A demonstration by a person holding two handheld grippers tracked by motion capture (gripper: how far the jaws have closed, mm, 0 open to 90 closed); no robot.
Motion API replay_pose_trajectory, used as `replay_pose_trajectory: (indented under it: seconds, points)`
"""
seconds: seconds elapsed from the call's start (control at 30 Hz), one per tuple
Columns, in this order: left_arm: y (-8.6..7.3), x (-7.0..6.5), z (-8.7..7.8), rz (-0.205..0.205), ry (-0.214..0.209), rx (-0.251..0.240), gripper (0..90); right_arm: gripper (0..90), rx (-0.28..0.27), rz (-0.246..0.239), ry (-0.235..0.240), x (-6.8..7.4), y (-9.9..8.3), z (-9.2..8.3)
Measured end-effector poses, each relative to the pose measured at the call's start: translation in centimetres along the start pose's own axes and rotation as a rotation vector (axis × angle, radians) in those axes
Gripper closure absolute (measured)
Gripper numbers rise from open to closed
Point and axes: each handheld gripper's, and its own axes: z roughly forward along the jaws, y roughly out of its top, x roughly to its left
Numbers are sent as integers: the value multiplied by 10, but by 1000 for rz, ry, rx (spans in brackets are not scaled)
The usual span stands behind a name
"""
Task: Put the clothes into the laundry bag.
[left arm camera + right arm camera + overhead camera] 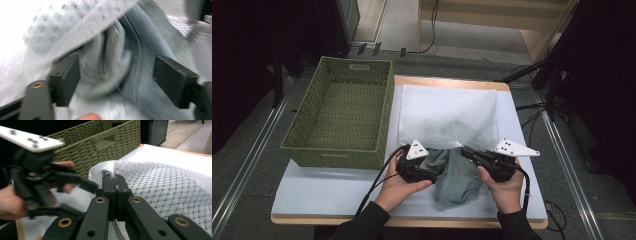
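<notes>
A white mesh laundry bag [447,110] lies flat on the table, its mouth toward me. A blue-grey denim garment [457,180] sticks out of that mouth onto the table. My left gripper [438,170] reaches in at the mouth from the left. In the left gripper view it [117,80] is open, jaws wide apart, with a bunched fold of the garment [112,57] between them and the mesh [37,30] lifted above. My right gripper [466,151] is shut on the bag's upper mouth edge [112,173], pinching the mesh [162,187] up off the garment.
A green woven basket [342,110] stands empty on the table's left half, close beside the bag; its wall [100,142] rises right behind the left hand. A white sheet covers the table [327,190]. Floor rails and cables lie beyond the table's edges.
</notes>
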Motion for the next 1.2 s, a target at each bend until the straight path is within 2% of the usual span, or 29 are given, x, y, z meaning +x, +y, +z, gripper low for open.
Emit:
replay_pose_trajectory:
  seconds: [0.03,0.1,0.2,0.23,0.27,0.3,0.33,0.4,0.43,0.47,0.5,0.53,0.57,0.63,0.67,0.7,0.73,0.77,0.8,0.83,0.93,0.97,1.07,1.13,1.17,1.2]
  points:
    - [-2,-1,-4,-4,-6,-5,193,900,-1,0,-4,-1,0,0]
    - [-7,-10,-9,-8,-59,-8,185,900,-1,2,-6,-2,-1,0]
    - [-10,-32,-1,51,-107,25,163,900,2,6,-8,-2,-1,2]
    - [-11,-40,4,74,-105,40,157,900,3,5,-7,-1,-1,3]
    - [-10,-47,11,107,-80,63,156,900,9,-2,-8,-1,-2,3]
    - [-9,-54,21,125,-37,99,169,900,12,0,-8,0,-2,4]
    - [-8,-57,30,114,-9,126,204,900,11,-3,-9,1,-2,4]
    - [-5,-59,42,99,36,168,365,900,12,-12,-8,1,-2,4]
    - [-4,-59,47,97,39,179,461,900,14,-10,-8,1,-2,3]
    - [-1,-58,52,87,33,201,589,900,14,-6,-6,1,-2,3]
    - [1,-57,54,78,25,196,741,900,13,-5,-4,0,-2,2]
    - [4,-56,54,73,-2,184,857,900,10,-4,-2,0,-3,2]
    - [7,-55,54,66,-29,165,884,900,10,0,-1,0,-3,2]
    - [16,-53,50,46,-44,70,892,900,4,-3,-3,-1,-2,1]
    - [20,-51,46,12,-59,1,893,900,-1,0,-1,-1,-1,0]
    - [24,-48,43,-7,-56,-76,893,900,-10,2,-6,0,0,-2]
    - [28,-46,40,-12,-14,-154,893,900,-22,-3,-9,0,2,-3]
    - [29,-44,40,-17,7,-188,893,900,-29,-4,-15,1,4,-5]
    - [30,-41,44,-9,60,-212,893,900,-31,-3,-17,1,4,-6]
    - [30,-39,50,2,87,-194,892,900,-35,-2,-21,1,5,-7]
    - [22,-23,82,-63,95,-16,885,900,-22,15,-31,-3,1,-6]
    - [19,-19,89,-85,74,22,873,900,-20,20,-35,-5,0,-5]
    - [20,-18,82,-68,25,19,812,900,-9,27,-41,-7,-2,-5]
    - [22,-21,71,-54,-12,6,627,900,-13,26,-45,-9,-2,-6]
    - [22,-23,64,-37,-20,-12,563,900,-13,30,-45,-9,-2,-7]
    - [21,-24,55,-23,-11,-24,514,900,-14,34,-47,-10,-2,-7]
